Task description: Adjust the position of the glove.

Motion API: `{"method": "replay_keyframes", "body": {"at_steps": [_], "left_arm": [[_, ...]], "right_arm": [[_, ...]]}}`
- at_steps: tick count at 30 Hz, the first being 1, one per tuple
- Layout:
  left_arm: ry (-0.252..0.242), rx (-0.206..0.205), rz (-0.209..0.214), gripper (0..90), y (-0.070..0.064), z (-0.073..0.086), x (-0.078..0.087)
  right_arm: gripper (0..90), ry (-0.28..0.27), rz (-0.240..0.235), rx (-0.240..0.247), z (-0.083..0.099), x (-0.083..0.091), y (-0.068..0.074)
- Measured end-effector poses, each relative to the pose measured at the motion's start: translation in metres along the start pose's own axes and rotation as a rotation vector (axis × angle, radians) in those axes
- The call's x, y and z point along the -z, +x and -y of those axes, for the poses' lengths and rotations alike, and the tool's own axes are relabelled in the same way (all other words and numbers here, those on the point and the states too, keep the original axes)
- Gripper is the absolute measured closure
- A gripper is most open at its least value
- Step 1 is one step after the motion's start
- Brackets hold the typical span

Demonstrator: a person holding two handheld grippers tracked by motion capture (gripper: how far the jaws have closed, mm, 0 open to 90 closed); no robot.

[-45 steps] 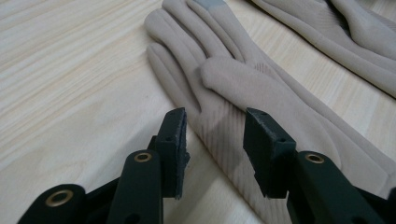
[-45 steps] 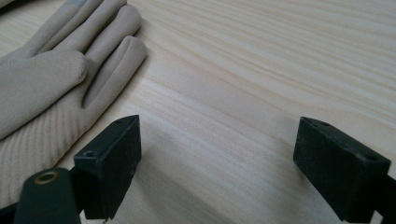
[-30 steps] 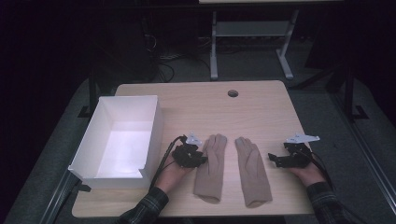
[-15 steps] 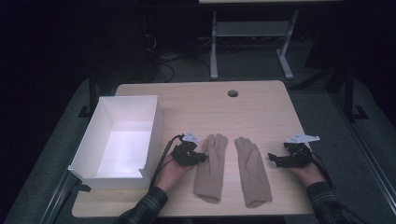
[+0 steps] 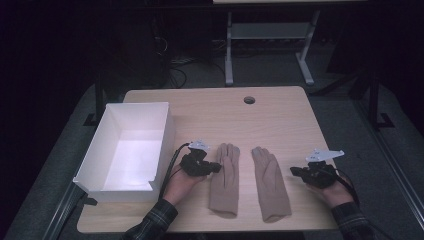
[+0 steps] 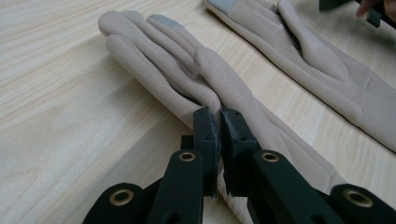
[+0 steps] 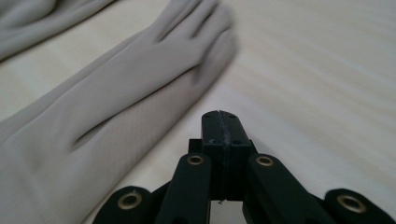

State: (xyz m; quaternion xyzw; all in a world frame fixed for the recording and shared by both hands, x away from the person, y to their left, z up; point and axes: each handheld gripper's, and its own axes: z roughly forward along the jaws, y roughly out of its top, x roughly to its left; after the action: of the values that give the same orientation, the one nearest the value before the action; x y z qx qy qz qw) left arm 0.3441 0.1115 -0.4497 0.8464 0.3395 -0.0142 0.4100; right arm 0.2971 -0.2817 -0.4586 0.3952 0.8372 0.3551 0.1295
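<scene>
Two beige knitted fabric gloves are lying flat, side by side and slightly apart, on the pale wood-grain worktop point(image 5: 280, 115), cuffs toward the person. The left beige glove point(image 5: 225, 177) is lying just right of the left gripper point(image 5: 216, 167); the right beige glove point(image 5: 270, 182) is lying between it and the right gripper point(image 5: 295, 171). An open white rectangular box point(image 5: 90, 172), holding nothing, is standing at the worktop's left side, just beside the left hand point(image 5: 182, 182).

Progress, as judged: the work appears to be putting the gloves into the box, and it is only beginning. Neither glove is lifted and both remain to be moved.

The left gripper view is showing what the high view cannot resolve: the left gripper's jaws are closed nearly together with a thin edge of the left glove's point(image 6: 187, 79) fabric pinched between them, near the thumb side. It is also showing grey fingertip patches point(image 6: 163, 20) on the gloves.

The right gripper view is showing the right gripper's point(image 7: 219, 114) jaws pressed together on nothing, sitting over bare worktop just beside the right glove point(image 7: 130, 88) and not touching it. The high view alone is placing the box relative to gloves and hands.
</scene>
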Motion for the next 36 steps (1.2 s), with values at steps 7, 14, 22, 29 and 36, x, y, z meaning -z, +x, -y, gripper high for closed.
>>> {"method": "replay_keyframes", "body": {"at_steps": [7,14,22,29,36], "left_arm": [[0.003,-0.005,0.01,85.0,-0.001,0.0,0.002],[-0.001,-0.003,0.023,85.0,-0.001,0.0,0.001],[0.001,0.003,0.039,85.0,-0.003,0.0,0.0],[-0.004,0.005,0.055,85.0,-0.005,0.001,0.002],[-0.023,0.022,0.082,85.0,-0.005,-0.001,0.004]], "right_arm": [[89.8,0.061,-0.118,0.032,-0.002,-0.013,0.017],[89.8,0.067,-0.138,0.038,-0.006,-0.017,0.022],[89.8,0.062,-0.158,0.072,-0.016,-0.028,0.034],[89.8,0.06,-0.171,0.086,-0.023,-0.036,0.044],[89.8,0.061,-0.201,0.094,-0.027,-0.041,0.05]]}}
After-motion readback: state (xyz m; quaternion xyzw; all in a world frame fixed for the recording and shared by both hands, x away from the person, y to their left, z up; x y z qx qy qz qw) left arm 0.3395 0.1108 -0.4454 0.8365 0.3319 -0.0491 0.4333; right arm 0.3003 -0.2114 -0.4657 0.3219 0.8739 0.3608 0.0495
